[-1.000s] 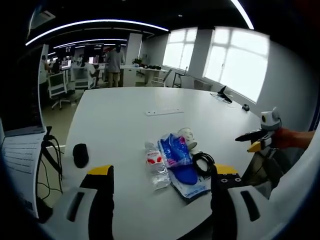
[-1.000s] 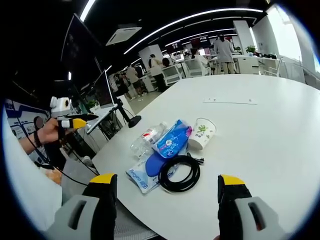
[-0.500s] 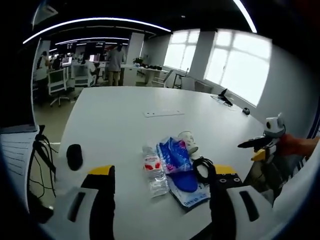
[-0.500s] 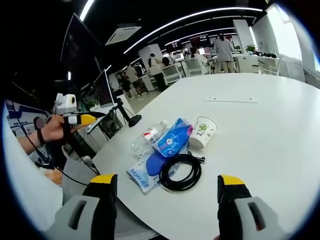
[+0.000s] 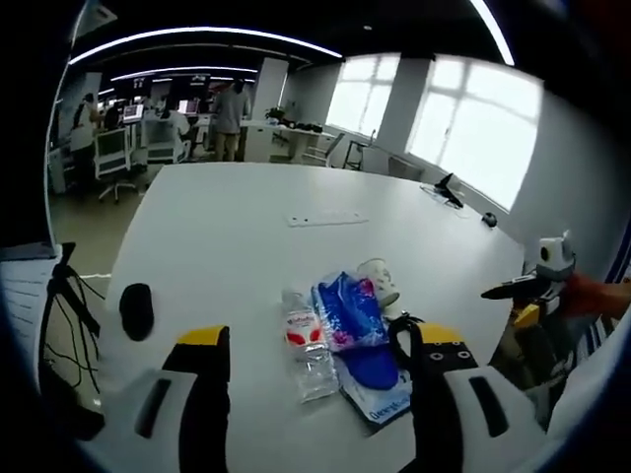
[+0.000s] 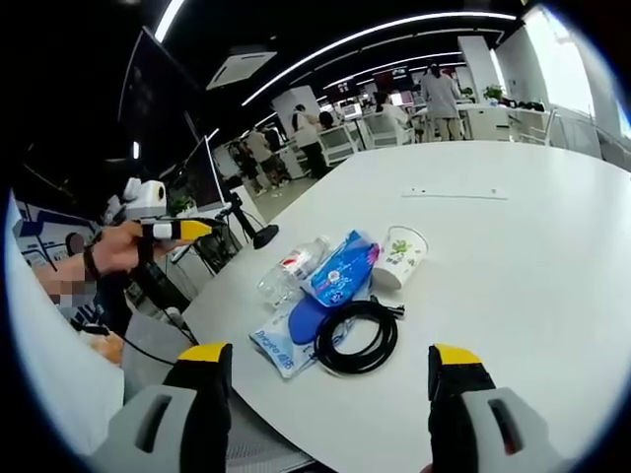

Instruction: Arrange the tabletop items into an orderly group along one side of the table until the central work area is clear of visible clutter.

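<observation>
Where cable (image 5: 398,331) vanishes: behind left gripper (image 5: 317,370).

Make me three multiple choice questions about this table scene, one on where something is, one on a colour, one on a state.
1. Where does the coiled black cable lie?
A. Nearer the table edge than the white paper cup
B. Inside the cup
C. On the floor

2. What colour are the right gripper jaw tips?
A. Red
B. Yellow
C. Green

3. How is the clear plastic bottle with a red label resting?
A. Standing upright
B. Held in a gripper
C. Lying on its side

Answers: 1 A, the cable sits on the white table just in front of the tipped cup. 2 B, both tips are yellow. 3 C, the bottle lies flat beside the blue plastic pouch.
</observation>
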A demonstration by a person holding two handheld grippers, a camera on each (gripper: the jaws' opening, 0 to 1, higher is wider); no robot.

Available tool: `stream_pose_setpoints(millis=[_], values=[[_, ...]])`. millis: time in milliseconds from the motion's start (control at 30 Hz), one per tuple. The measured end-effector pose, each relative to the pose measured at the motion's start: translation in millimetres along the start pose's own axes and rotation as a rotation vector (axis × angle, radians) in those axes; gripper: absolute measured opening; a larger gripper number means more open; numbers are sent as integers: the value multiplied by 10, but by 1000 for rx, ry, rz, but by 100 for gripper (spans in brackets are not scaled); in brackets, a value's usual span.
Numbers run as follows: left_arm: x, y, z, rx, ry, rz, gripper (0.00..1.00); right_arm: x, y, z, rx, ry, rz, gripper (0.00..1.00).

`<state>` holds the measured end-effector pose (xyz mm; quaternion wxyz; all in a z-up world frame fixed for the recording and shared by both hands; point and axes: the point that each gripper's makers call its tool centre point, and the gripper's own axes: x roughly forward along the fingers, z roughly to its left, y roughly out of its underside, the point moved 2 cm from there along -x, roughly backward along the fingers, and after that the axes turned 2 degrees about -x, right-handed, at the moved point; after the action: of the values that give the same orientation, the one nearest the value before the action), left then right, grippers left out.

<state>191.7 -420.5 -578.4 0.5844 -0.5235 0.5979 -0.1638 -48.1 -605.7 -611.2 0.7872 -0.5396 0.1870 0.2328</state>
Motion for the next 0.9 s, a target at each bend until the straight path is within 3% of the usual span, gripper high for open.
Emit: stream_pose_setpoints(millis=[400,533,900], values=[[293,95,182,-48,8,25,75,-26,64,-27,10,6,7,84],[374,97,151,-62,8,40,75,-24,82,-21,15,8,7,84],[632,324,192,-99,-7,94,73,-4,122,-5,24,9,13,84]])
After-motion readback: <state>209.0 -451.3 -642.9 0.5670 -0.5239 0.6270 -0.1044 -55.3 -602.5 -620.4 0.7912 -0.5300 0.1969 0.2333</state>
